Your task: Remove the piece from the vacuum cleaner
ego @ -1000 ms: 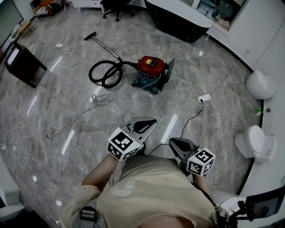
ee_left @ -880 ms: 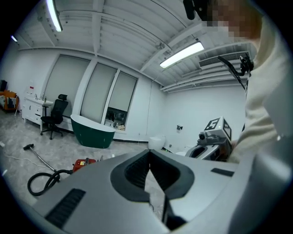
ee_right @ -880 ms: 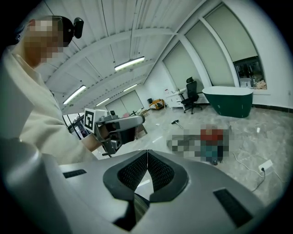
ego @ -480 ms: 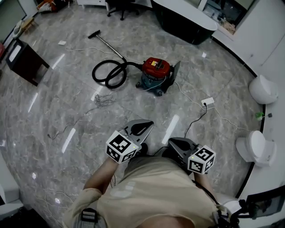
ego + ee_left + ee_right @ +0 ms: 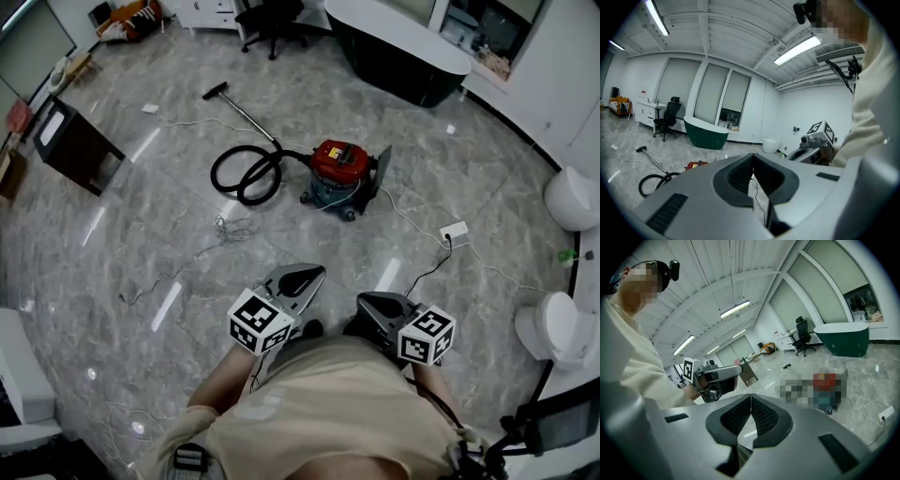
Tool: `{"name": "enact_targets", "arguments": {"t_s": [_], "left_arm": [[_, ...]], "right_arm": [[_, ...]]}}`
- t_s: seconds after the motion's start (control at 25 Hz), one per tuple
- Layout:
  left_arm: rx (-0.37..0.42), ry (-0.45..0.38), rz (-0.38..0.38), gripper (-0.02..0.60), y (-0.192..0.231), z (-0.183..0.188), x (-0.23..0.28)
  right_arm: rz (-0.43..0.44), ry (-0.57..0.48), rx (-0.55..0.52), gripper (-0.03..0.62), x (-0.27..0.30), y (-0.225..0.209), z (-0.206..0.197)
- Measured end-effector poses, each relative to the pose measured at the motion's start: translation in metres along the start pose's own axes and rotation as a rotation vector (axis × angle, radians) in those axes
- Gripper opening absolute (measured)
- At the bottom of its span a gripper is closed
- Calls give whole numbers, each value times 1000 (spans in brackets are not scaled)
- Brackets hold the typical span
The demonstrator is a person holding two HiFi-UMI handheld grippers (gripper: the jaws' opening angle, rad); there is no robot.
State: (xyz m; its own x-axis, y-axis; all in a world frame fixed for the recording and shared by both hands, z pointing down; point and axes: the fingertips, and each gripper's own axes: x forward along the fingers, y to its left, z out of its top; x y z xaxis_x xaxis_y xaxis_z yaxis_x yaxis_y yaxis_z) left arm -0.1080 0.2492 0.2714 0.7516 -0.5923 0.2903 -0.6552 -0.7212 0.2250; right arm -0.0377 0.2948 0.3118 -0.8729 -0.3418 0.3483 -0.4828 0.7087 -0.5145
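Observation:
The red vacuum cleaner (image 5: 339, 164) stands on the marble floor well ahead of me, with its black hose (image 5: 246, 173) coiled to its left. A metal wand runs from the hose to a floor head (image 5: 217, 91) further back. My left gripper (image 5: 305, 275) and right gripper (image 5: 375, 305) are held side by side close to my body, far short of the vacuum. Both are shut with nothing between the jaws. The left gripper view shows the left gripper (image 5: 752, 157) with the vacuum (image 5: 696, 165) beyond it. In the right gripper view the right gripper (image 5: 751, 397) is equally bare.
A white power strip (image 5: 454, 231) and its cable lie right of the vacuum, and loose cables (image 5: 234, 225) trail left of my path. A dark green bathtub (image 5: 398, 42) and an office chair (image 5: 272, 14) stand behind. There is a dark cabinet (image 5: 80, 145) at left and toilets (image 5: 572, 197) at right.
The vacuum now sits lower and nearer in the head view, as I have stepped toward it. Both grippers have come along with me, still shut and empty.

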Motion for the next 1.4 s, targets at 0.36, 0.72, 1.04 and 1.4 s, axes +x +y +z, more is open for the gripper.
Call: {"name": "enact_targets", "arguments": {"t_s": [0.36, 0.72, 1.04, 1.4], "left_arm": [[63, 74, -45, 5, -4, 24, 92], [118, 113, -78, 5, -28, 68, 198], [86, 126, 17, 5, -29, 75, 246], [77, 104, 83, 5, -6, 78, 247]], "right_arm": [[-14, -92, 91, 3, -36, -84, 24], [46, -134, 161, 3, -85, -163, 55], [128, -87, 139, 3, -106, -214, 73], [126, -85, 88, 3, -99, -234, 89]]}}
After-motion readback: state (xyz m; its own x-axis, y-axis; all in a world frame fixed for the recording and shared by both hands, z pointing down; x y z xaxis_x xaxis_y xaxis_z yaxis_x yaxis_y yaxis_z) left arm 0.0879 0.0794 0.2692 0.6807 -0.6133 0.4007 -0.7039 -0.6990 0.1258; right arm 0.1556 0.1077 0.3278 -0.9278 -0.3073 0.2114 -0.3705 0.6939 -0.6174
